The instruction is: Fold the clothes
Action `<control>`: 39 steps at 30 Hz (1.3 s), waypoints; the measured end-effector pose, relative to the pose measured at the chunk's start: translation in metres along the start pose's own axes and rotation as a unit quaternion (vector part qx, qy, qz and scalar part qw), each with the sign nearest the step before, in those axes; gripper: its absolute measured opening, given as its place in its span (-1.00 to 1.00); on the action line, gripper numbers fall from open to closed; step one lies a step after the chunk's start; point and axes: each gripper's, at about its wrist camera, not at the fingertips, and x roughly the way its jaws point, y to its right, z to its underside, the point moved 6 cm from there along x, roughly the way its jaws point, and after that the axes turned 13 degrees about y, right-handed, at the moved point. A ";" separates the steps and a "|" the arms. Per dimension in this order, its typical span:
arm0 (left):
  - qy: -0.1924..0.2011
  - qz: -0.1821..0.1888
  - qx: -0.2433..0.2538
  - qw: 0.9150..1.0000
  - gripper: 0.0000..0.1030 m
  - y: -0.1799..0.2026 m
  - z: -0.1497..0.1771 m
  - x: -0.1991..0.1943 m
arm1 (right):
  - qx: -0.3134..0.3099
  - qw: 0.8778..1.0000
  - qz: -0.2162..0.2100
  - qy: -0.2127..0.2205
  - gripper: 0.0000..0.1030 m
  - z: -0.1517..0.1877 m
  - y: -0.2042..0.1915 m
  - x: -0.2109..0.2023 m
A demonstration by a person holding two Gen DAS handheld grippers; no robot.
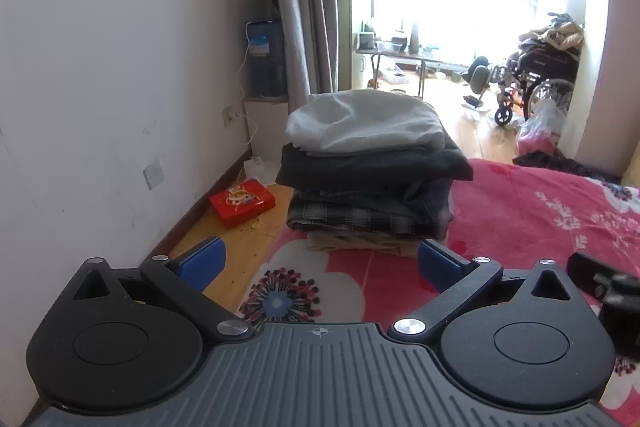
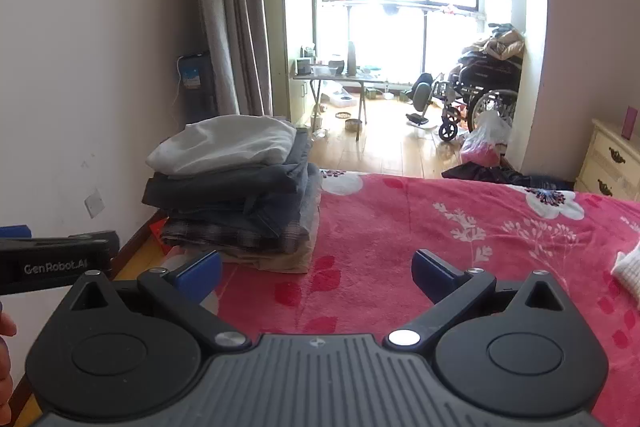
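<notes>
Red box [image 1: 242, 202] lies on the floor by the wall. Stack [image 1: 372, 171] of folded clothes sits at the left edge of the bed [image 2: 460, 227], white piece on top. Left gripper [image 1: 320, 263] spread wide, empty, facing the stack. Right gripper [image 2: 316, 273] likewise released, over bare blanket. Wheelchair [image 2: 480, 95] far right.

Ahead of you, a stack of folded clothes [image 1: 372, 171] sits on the near left corner of the bed [image 1: 540, 211], just beyond your left gripper [image 1: 320, 261], whose fingers stand apart and hold nothing. Your right gripper [image 2: 316, 275], likewise spread and holding nothing, hovers over the bed to the right of the stack. Left of the stack a box [image 1: 242, 203] lies on the floor by the wall, and a wheelchair [image 2: 480, 95] stands far behind the bed.
</notes>
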 end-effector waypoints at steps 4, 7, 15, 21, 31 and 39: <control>0.005 -0.007 -0.001 1.000 1.00 -0.003 0.000 -0.007 | -0.017 1.000 -0.002 0.001 1.00 0.001 -0.011 -0.007; 0.009 -0.011 0.002 1.000 1.00 -0.003 0.000 -0.010 | -0.014 1.000 0.004 -0.005 1.00 0.003 -0.014 -0.008; 0.012 -0.019 0.007 1.000 1.00 -0.002 0.001 -0.015 | -0.007 1.000 0.017 -0.021 1.00 0.007 -0.014 -0.007; 0.013 -0.028 0.015 0.999 1.00 -0.003 0.003 -0.015 | 0.002 0.999 0.019 -0.027 1.00 0.010 -0.016 -0.007; 0.009 -0.040 0.003 0.999 1.00 -0.012 0.003 -0.015 | -0.001 0.999 0.015 -0.034 1.00 0.014 -0.025 -0.004; -0.002 -0.041 0.001 0.999 1.00 -0.014 0.007 -0.015 | -0.010 0.999 0.014 -0.037 1.00 0.017 -0.031 -0.004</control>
